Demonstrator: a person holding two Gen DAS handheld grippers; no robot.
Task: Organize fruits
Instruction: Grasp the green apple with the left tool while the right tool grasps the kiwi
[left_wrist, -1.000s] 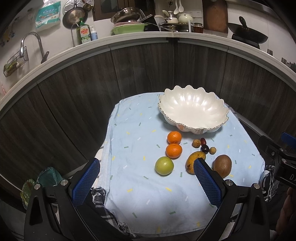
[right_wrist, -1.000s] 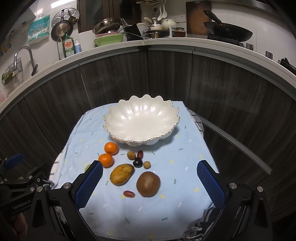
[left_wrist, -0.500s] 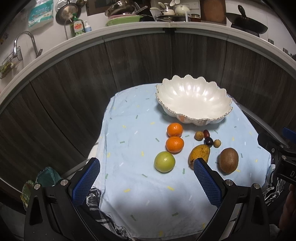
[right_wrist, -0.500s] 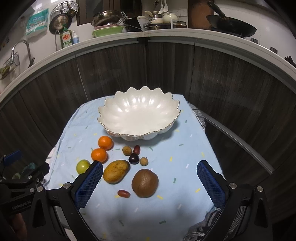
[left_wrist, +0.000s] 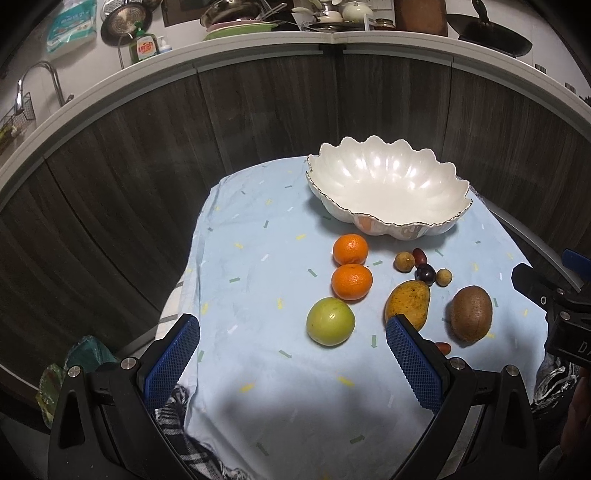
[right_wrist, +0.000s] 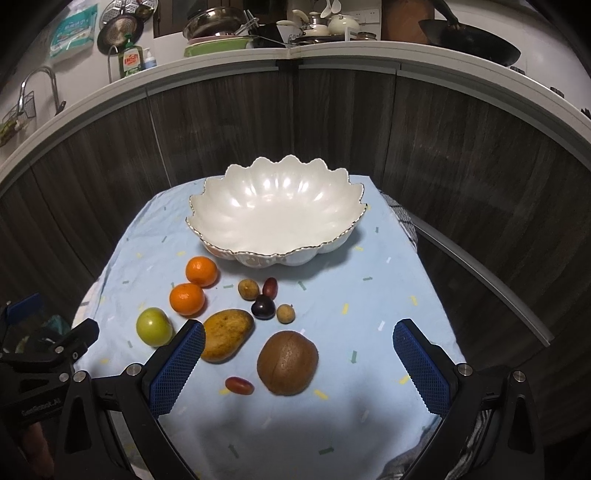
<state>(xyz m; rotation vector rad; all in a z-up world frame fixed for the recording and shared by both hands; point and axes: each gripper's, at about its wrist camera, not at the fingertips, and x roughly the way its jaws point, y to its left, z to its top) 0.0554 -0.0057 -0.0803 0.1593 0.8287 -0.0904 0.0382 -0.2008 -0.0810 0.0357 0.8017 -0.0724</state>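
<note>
- While we hold both claws above the blue cloth (right_wrist: 388, 295), the left gripper (left_wrist: 291, 358) is wide apart and holds nothing.
- Our right gripper (right_wrist: 299, 363) is wide apart too, touching nothing.
- The fruits sit by the white bowl (right_wrist: 277, 218): green apple (left_wrist: 330, 321), mango (right_wrist: 226, 334).

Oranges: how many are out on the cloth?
2. One orange sits just in front of the bowl; the other orange is right behind the green fruit.

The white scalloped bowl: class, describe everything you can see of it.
The white scalloped bowl is wide and shallow, glossy like glazed ceramic, with a fluted wall and a wavy rim edged by a thin dark-gold line. It sits upright and empty at the far end of the light blue cloth. Nothing visibly touches it but the cloth; the nearest orange lies close in front, slightly apart.
</note>
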